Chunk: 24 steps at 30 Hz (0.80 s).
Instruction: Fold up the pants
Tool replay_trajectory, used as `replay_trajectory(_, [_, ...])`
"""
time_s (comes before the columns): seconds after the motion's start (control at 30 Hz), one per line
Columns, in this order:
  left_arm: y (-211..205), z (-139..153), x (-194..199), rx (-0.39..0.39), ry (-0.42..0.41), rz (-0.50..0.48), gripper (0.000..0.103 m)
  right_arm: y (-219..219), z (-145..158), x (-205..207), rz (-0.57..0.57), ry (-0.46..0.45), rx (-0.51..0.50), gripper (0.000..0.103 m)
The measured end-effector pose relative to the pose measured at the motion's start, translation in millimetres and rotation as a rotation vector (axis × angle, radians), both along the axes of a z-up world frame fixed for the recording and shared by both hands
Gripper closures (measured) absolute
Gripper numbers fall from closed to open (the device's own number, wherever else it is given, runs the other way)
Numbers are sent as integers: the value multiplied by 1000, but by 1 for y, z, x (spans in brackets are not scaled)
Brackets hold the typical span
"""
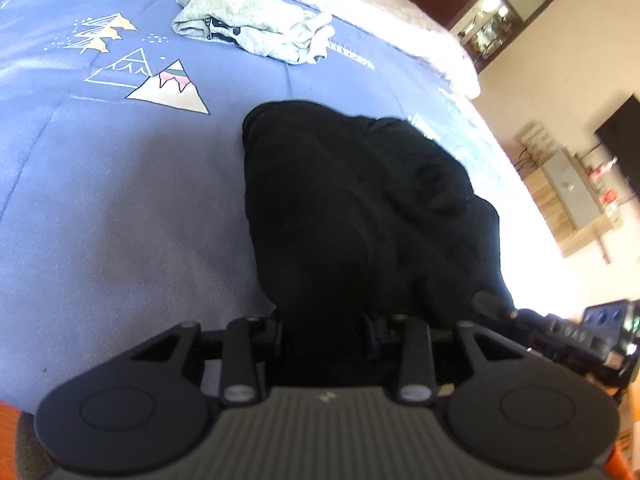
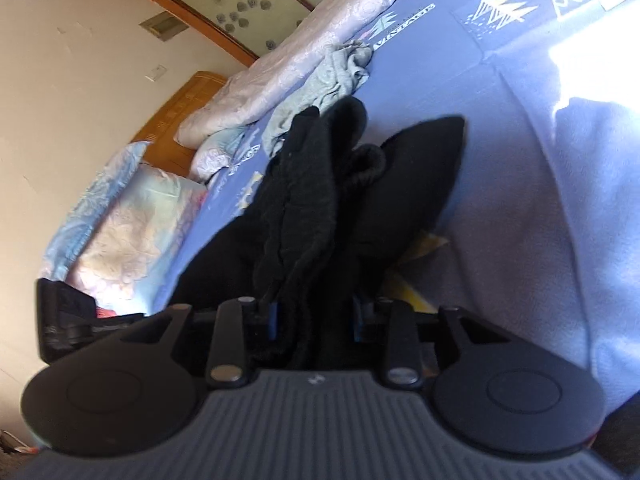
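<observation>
The black pants (image 1: pixel 360 208) lie bunched on the blue bedspread (image 1: pixel 120 200). My left gripper (image 1: pixel 324 340) is shut on the near edge of the black pants, and the cloth fills the gap between its fingers. In the right wrist view the black pants (image 2: pixel 320 200) hang in thick folds from my right gripper (image 2: pixel 316 320), which is shut on them, slightly above the bedspread (image 2: pixel 540 200). The other gripper shows at the right edge of the left wrist view (image 1: pixel 580 332).
A crumpled grey garment (image 1: pixel 256 28) lies farther up the bed, also in the right wrist view (image 2: pixel 332 76). A pale quilt (image 2: pixel 320 28) and pillows (image 2: pixel 132 216) lie by the wooden headboard. A wall shelf (image 1: pixel 568 200) stands beyond the bed edge.
</observation>
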<state>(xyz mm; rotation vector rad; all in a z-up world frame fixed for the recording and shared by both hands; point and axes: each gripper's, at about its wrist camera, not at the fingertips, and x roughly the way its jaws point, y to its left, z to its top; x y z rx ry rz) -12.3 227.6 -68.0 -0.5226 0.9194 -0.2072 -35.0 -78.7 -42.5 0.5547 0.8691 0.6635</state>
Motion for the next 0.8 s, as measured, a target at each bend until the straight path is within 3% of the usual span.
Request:
replay_trajectory(0.07, [-5, -4, 5, 39, 19, -3, 64, -8, -4, 0, -26, 15, -14, 57])
replay_trajectory(0.13, [-2, -8, 11, 2, 49, -1, 58, -13, -10, 0, -42, 36, -24, 42])
replay_trajectory(0.23, [10, -10, 22, -68, 63, 1, 49, -14, -8, -2, -63, 13, -68, 30])
replay_trajectory(0.43, [7, -29, 36, -118, 95, 20, 43, -7, -22, 15, -47, 25, -24, 26])
replay_trajectory(0.47, [3, -28, 32, -100, 86, 30, 53, -6, -23, 17, -47, 33, -6, 28])
replay_trajectory(0.5, [0, -25, 31, -65, 83, 29, 62, -3, -24, 19, -39, 50, 16, 51])
replay_trajectory(0.53, [-3, -21, 28, -42, 76, 24, 65, 1, -24, 20, -27, 75, 41, 65])
replay_trajectory(0.6, [-1, -12, 21, -49, 59, 25, 71, 11, -15, 14, 1, 42, 20, 67])
replay_trajectory(0.8, [16, 37, -2, -67, -72, 54, 72, 41, 31, 8, 105, -102, 10, 69])
